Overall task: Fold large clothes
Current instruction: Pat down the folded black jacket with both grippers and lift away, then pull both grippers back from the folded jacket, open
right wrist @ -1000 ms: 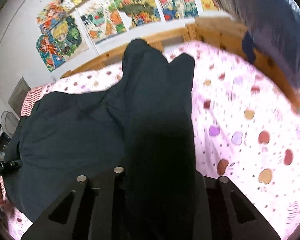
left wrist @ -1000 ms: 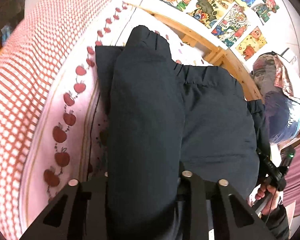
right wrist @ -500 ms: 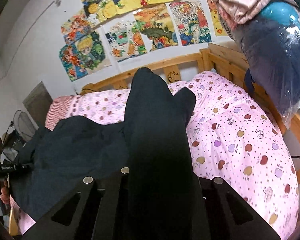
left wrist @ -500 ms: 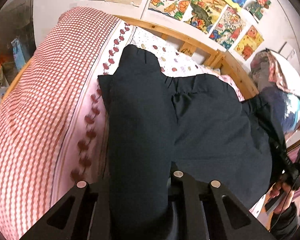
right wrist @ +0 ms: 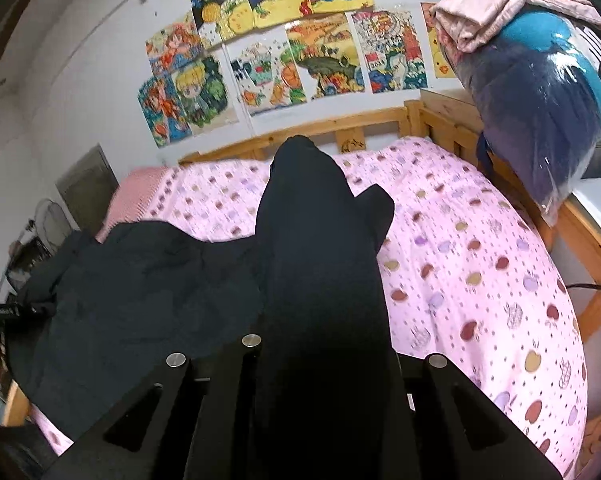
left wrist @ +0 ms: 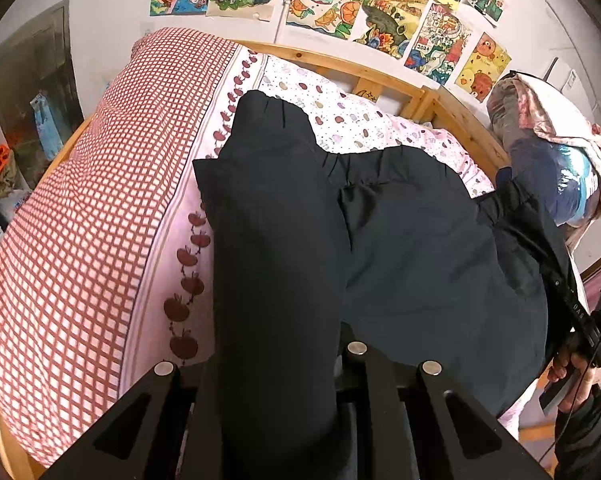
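Dark garment (left wrist: 420, 248) hangs stretched between both claws, long axis parallel to the bed's (right wrist: 480, 272) headboard; left claw (left wrist: 276, 380) and right claw (right wrist: 320, 380) each clamp an end.

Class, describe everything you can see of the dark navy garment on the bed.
The dark navy garment is soft, matte woven cloth with a gathered edge. Both grippers, left and right, pinch it, each holding up a bunched fold. The slack middle sags onto the pink apple-print bedspread, beside the red checked quilt.
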The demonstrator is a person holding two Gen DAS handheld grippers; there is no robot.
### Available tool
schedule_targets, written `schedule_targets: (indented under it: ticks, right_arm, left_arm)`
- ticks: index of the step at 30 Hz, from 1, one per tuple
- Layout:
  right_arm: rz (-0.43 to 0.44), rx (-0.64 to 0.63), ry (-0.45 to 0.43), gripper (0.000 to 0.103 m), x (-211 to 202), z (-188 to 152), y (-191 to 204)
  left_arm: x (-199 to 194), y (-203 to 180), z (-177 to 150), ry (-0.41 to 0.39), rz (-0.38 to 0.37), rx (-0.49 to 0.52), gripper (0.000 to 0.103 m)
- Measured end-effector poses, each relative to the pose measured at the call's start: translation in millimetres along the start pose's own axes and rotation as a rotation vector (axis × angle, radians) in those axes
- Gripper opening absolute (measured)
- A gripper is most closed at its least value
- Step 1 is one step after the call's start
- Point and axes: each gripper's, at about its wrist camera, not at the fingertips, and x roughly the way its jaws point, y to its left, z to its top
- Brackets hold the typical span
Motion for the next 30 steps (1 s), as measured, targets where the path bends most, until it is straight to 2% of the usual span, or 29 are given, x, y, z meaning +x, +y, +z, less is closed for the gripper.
schedule_targets:
  ticks: [5,10,13,14,15,16,18,21,23,25,28,30]
  right_arm:
    - [-0.055,-0.009,0.029,0.029,11,-17,-11]
    - [-0.09,0.044,0.067,0.055,20,-25,-21]
    - [-0.119,0.081,0.1,0.068,27,-29,-27]
    - [-0.131,0.091,0.109,0.07,28,-29,-29]
    - [-0.146,0.092,0.108,0.076,28,-31,-28]
    - [-0.173,0.087,0.098,0.081,26,-32,-28]
    - [-0.242,0.058,0.056,0.092,17,-31,-24]
    - [-0.276,0.031,0.005,0.094,1,-28,-19]
    - [-0.279,0.047,-0.013,0.096,-9,-26,-18]
    - [-0.277,0.062,-0.028,0.1,-18,-23,-17]
    - [-0.263,0.06,-0.057,0.101,-31,-23,-12]
    - [-0.259,0.046,-0.075,0.101,-39,-24,-7]
  left_arm:
    - [15,13,-11,-0.033,0.001,-0.023,0.029]
    - [13,5,-17,-0.074,0.059,0.02,0.045]
    - [12,2,-19,-0.092,0.109,0.015,0.061]
    - [10,3,-20,-0.103,0.139,0.001,0.071]
    - [8,4,-20,-0.114,0.163,-0.012,0.079]
    - [3,4,-21,-0.137,0.184,-0.031,0.08]
    - [-9,4,-25,-0.192,0.166,-0.054,0.082]
    - [-25,-4,-32,-0.25,0.15,-0.061,0.098]
    - [-35,-16,-38,-0.287,0.174,-0.029,0.102]
    - [-44,-30,-44,-0.327,0.205,0.023,0.103]
    - [-58,-48,-53,-0.4,0.232,0.098,0.103]
    - [-63,-57,-59,-0.408,0.23,0.133,0.103]
